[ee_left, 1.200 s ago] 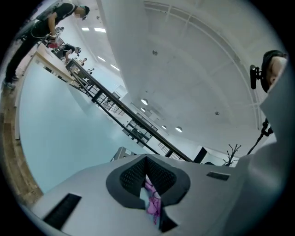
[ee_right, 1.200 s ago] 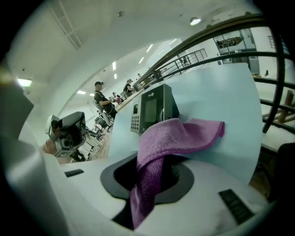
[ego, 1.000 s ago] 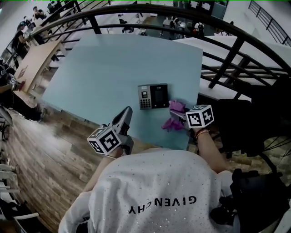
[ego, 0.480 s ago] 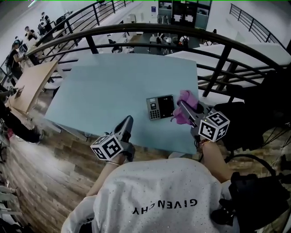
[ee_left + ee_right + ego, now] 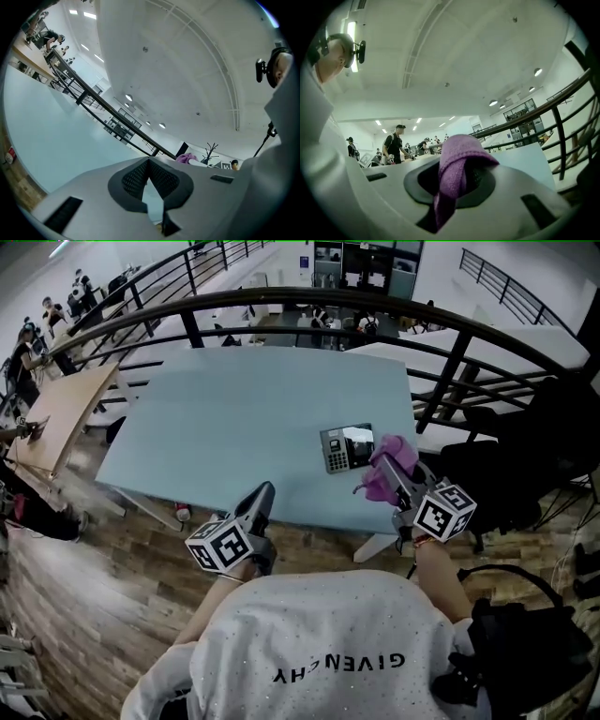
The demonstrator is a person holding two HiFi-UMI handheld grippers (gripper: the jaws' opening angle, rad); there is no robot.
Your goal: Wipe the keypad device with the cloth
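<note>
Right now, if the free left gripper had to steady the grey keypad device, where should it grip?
Likely the left end of the keypad device, from the left: it lies flat on the blue table, and the purple cloth in the right gripper crowds its right end.

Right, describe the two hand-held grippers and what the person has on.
The left hand-held gripper and the right hand-held gripper look alike: a light grey moulded body, dark textured jaw pads, and a white cube with black square markers. The person wears a white speckled top with black lettering, and a thin reddish bracelet on the right wrist.
</note>
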